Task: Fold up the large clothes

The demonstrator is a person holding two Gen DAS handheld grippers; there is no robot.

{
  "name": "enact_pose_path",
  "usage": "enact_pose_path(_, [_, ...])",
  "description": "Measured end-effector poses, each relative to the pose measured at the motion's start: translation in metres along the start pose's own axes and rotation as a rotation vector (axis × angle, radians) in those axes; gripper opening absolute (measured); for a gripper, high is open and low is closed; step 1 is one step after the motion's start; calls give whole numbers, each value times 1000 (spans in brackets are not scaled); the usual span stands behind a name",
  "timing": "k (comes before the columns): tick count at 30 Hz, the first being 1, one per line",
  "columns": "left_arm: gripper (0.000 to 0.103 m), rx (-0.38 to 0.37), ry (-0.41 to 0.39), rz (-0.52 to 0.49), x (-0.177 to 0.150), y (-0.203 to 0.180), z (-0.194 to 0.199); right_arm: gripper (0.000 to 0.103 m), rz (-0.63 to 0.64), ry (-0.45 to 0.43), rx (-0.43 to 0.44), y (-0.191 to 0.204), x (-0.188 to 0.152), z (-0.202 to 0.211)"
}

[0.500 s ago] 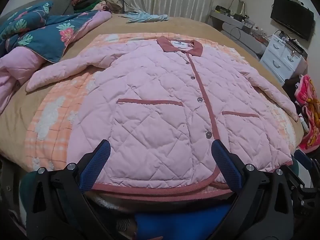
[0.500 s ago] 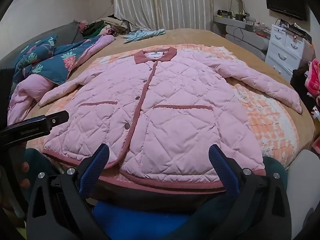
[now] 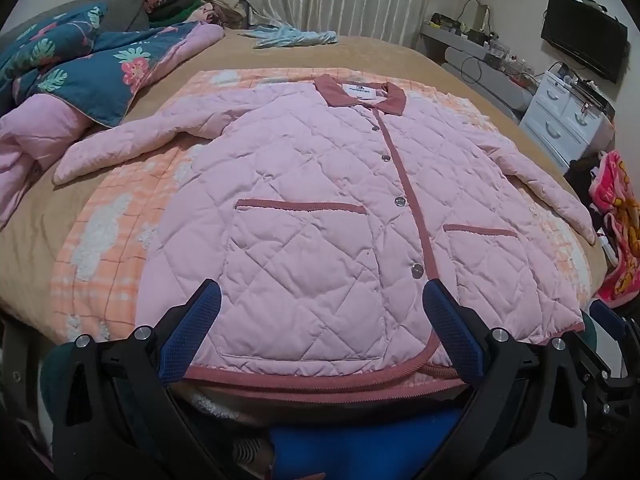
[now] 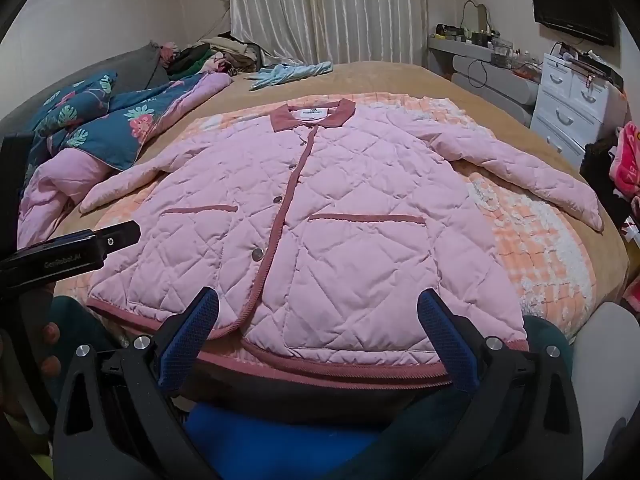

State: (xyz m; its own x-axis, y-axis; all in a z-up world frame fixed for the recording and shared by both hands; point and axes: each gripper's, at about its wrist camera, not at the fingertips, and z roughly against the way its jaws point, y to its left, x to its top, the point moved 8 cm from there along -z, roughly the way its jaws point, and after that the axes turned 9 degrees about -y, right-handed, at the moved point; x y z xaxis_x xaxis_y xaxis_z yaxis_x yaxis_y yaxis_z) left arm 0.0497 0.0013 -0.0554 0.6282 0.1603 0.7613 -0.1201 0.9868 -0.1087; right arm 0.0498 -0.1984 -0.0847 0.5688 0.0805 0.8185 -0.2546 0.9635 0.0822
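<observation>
A pink quilted jacket with dark pink trim lies flat, front up and buttoned, on an orange checked blanket on the bed, both sleeves spread out. It also shows in the right wrist view. My left gripper is open and empty over the left half of the hem. My right gripper is open and empty over the right half of the hem. The left gripper's body shows at the left edge of the right wrist view.
A blue floral quilt and pink bedding lie at the bed's left. A light blue garment lies at the far end. White drawers and a red patterned cloth stand to the right.
Both views have shifted only slightly; the grippers stay open at the hem and the jacket has not moved.
</observation>
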Motion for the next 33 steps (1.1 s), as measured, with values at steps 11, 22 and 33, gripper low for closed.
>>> enact_pose_path(11, [95,-1,2,-2,2,-2,2,99,1,-5,1,0,0,2])
enact_pose_path(22, [95,0,2,-4,2,-3,0,99,3,-7,2,0,1,2])
enact_pose_path(33, [95,1,-2,-6,3,-4,0,99,4,-7,4,0,1,2])
